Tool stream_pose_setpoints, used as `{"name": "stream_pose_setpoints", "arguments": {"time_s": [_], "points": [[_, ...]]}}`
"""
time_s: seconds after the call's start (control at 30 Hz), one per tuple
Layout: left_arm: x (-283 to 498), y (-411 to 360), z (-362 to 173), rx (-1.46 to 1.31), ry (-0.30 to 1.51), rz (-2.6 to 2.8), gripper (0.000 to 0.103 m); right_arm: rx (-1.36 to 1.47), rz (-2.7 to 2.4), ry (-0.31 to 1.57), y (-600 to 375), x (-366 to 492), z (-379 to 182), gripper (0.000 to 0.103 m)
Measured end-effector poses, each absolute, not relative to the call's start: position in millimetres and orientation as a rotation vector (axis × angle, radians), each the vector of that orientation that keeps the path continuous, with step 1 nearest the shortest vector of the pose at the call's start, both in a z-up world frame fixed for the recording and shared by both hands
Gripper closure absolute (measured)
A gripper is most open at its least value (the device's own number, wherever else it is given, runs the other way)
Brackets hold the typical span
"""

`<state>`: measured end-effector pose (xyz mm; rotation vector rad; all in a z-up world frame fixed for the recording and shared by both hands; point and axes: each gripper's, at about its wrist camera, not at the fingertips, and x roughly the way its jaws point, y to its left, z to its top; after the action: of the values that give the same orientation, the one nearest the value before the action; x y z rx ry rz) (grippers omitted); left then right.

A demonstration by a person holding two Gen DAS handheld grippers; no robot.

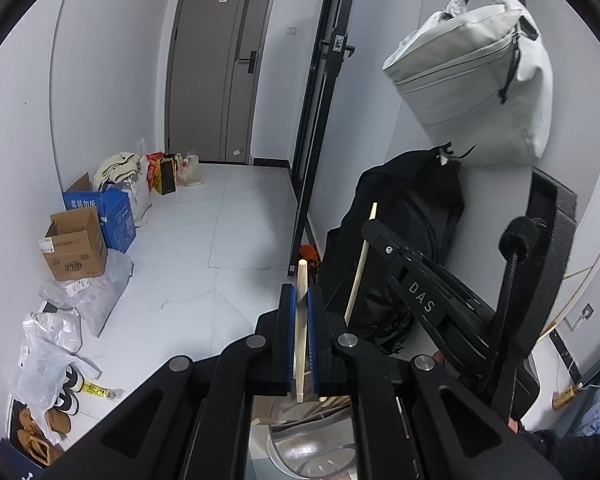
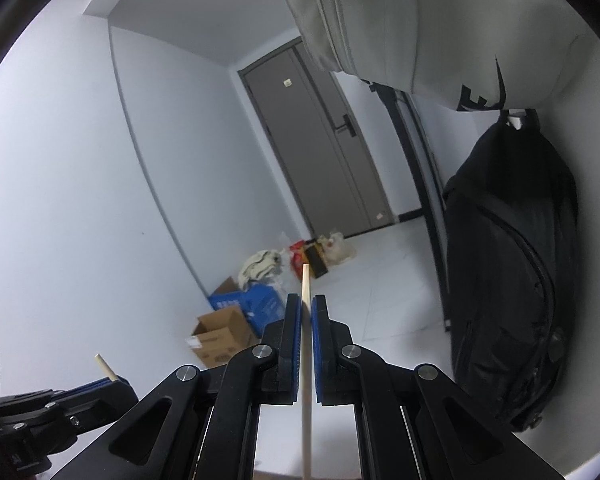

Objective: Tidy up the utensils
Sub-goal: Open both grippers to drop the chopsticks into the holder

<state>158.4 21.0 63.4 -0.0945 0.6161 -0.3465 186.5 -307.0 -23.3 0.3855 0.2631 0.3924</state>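
Observation:
My left gripper (image 1: 300, 300) is shut on a pale wooden chopstick (image 1: 300, 320) that stands upright between its blue pads. Below it, a round metal container (image 1: 300, 440) holds several more wooden sticks. My right gripper (image 2: 306, 308) is shut on a second wooden chopstick (image 2: 306, 360), also upright. The right gripper also shows in the left wrist view (image 1: 374, 226) to the right, with its chopstick (image 1: 360, 264) slanting down. The left gripper shows in the right wrist view (image 2: 112, 384) at the lower left, its chopstick tip (image 2: 104, 365) poking out.
A black backpack (image 2: 512, 280) and a grey tote bag (image 1: 484, 80) hang on the wall to the right. Cardboard boxes (image 1: 76, 244), a blue box (image 1: 108, 212), plastic bags and shoes (image 1: 56, 420) line the left wall. A grey door (image 1: 220, 64) stands at the far end.

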Motion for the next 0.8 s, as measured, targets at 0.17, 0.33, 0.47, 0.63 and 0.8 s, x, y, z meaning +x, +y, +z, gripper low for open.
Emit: {"name": "stream_pose_setpoints", "arguments": {"time_s": [0.17, 0.33, 0.47, 0.63, 0.8], "points": [[162.8, 23.0, 50.3, -0.116, 0.647, -0.369, 0.101, 0.353, 0.395, 0.246, -297.2, 185.1, -30.9, 0.099], [158.7, 16.9, 48.5, -0.095, 0.638, -0.399, 0.101, 0.331, 0.412, 0.232, -299.1, 179.2, -38.3, 0.099], [157.2, 12.2, 47.2, -0.081, 0.64, -0.426, 0.101, 0.324, 0.433, 0.24, -305.7, 173.7, -40.9, 0.099], [155.9, 6.0, 41.5, -0.039, 0.652, -0.462, 0.101, 0.279, 0.488, 0.247, -314.0, 162.7, -44.9, 0.099], [153.7, -2.0, 34.5, -0.001, 0.686, -0.503, 0.101, 0.25, 0.534, 0.283, -319.7, 150.5, -55.9, 0.099]]}}
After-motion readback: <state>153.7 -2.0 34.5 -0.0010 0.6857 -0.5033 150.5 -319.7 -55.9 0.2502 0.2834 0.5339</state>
